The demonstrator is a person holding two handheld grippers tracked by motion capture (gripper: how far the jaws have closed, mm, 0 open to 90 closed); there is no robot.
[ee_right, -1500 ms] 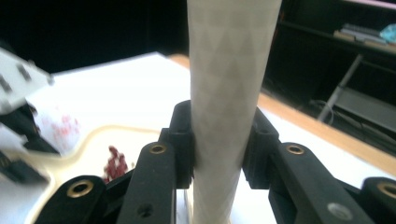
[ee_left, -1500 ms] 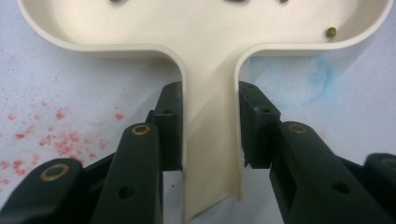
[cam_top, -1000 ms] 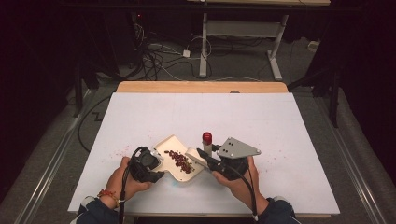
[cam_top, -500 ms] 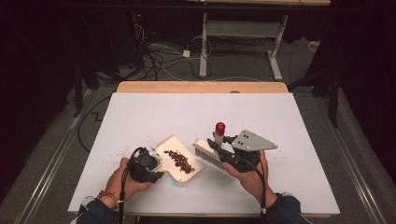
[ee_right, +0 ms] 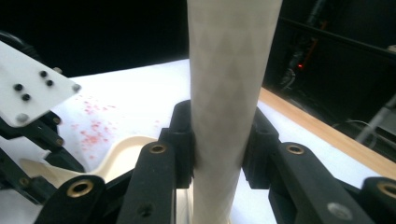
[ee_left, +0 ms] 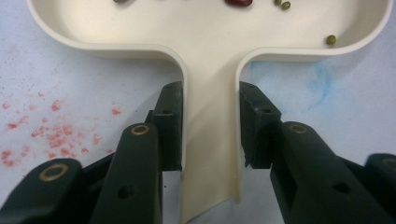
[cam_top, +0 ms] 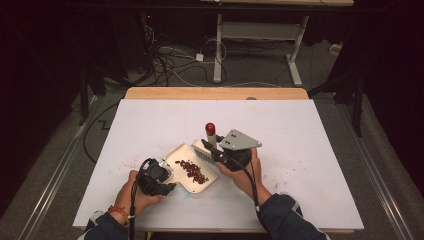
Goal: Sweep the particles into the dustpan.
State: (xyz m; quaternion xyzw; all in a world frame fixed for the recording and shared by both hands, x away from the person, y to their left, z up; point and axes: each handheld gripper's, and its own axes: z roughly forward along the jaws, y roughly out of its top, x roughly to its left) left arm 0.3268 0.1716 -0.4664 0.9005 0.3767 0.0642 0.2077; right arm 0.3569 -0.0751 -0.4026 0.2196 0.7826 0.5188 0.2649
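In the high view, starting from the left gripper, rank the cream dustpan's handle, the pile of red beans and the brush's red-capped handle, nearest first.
1. Cream dustpan's handle: clamped in the left gripper itself.
2. Pile of red beans: inside the pan, to the gripper's right.
3. Brush's red-capped handle: farthest, beyond the pan's far edge, held in the right gripper.

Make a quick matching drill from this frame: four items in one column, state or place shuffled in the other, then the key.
Items
1. left claw
2. right claw
3. red beans
4. pink specks

States or places
A. lying inside the cream dustpan
B. scattered on the white table
C. clamped on the dustpan's handle
D. clamped on the brush by its pale handle

Pairs: 1-C, 2-D, 3-A, 4-B
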